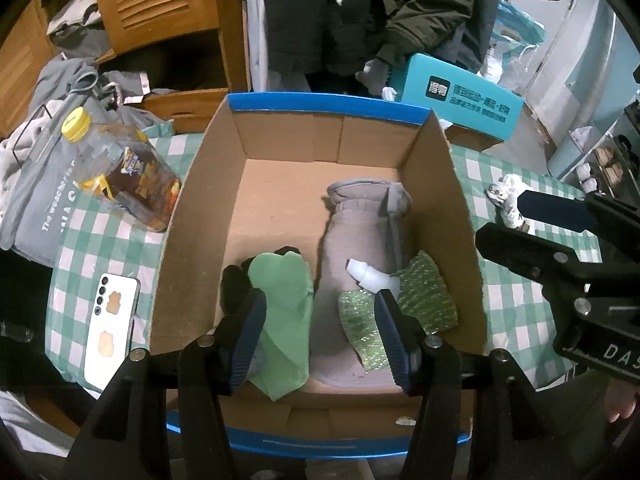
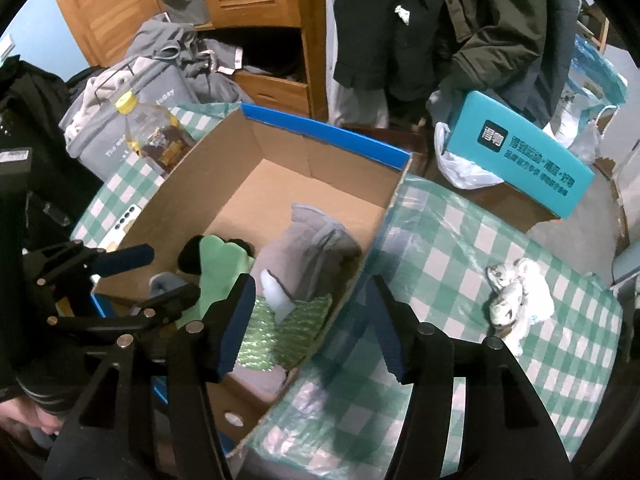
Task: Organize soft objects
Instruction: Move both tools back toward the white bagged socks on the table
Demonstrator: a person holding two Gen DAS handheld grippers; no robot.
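An open cardboard box with blue edges sits on the checked tablecloth. Inside lie a grey garment, a green cloth over a black item, a sparkly green cloth and a small white piece. My left gripper is open and empty above the box's near side. My right gripper is open and empty, straddling the box's right wall. A white and grey plush toy lies on the cloth to the right, also in the left wrist view.
A yellow-capped bottle and a white phone lie left of the box. A grey bag and clothes pile sit far left. A teal box stands behind the table. Wooden cabinet and hanging coats are behind.
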